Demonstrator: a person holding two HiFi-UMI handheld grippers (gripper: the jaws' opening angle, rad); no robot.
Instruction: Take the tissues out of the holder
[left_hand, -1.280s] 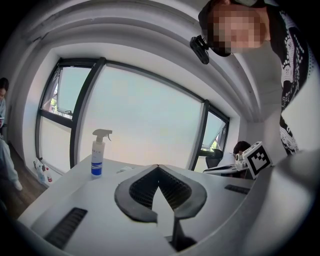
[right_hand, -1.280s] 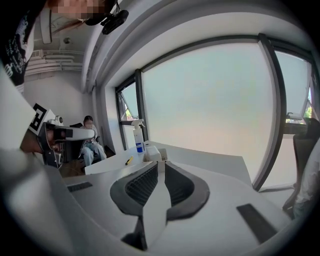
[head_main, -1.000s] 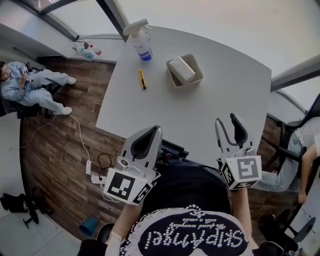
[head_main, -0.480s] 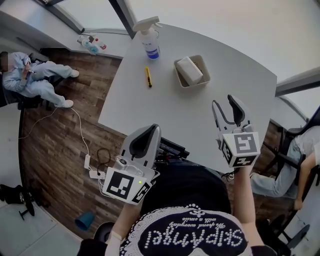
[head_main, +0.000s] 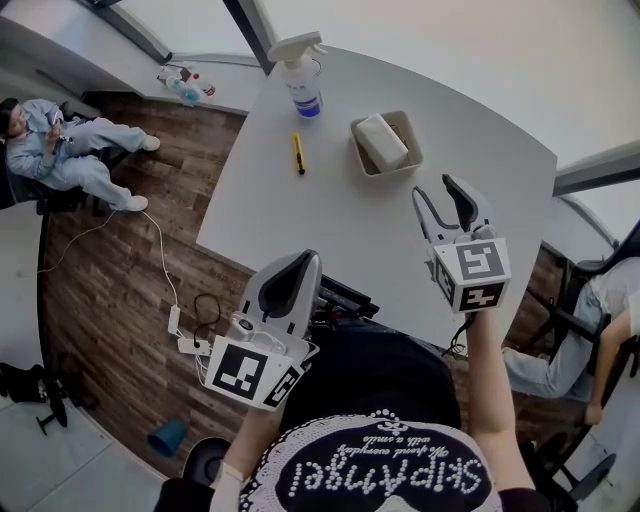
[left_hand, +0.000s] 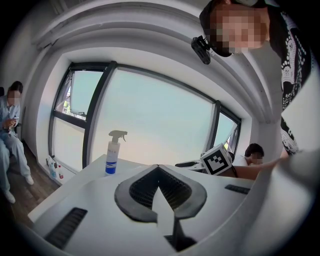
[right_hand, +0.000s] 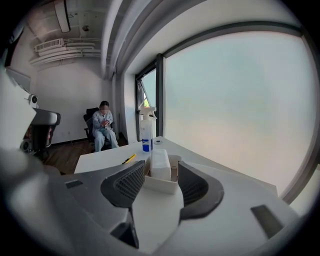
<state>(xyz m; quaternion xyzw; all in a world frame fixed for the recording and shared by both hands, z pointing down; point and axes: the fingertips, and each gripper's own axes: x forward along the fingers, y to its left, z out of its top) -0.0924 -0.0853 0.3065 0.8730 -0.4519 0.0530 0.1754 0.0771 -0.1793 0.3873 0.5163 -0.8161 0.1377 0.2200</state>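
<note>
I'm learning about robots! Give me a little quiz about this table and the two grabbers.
1. True or false: the tissues are already out of the holder.
2. Which one has its jaws apart? A. the left gripper B. the right gripper C. both
3. Fill in the blank: the tall thing standing at the far edge of the table is a spray ____.

Key
1. False: they lie in the holder.
2. B: the left gripper has its jaws together.
3. bottle: it is the spray bottle.
</note>
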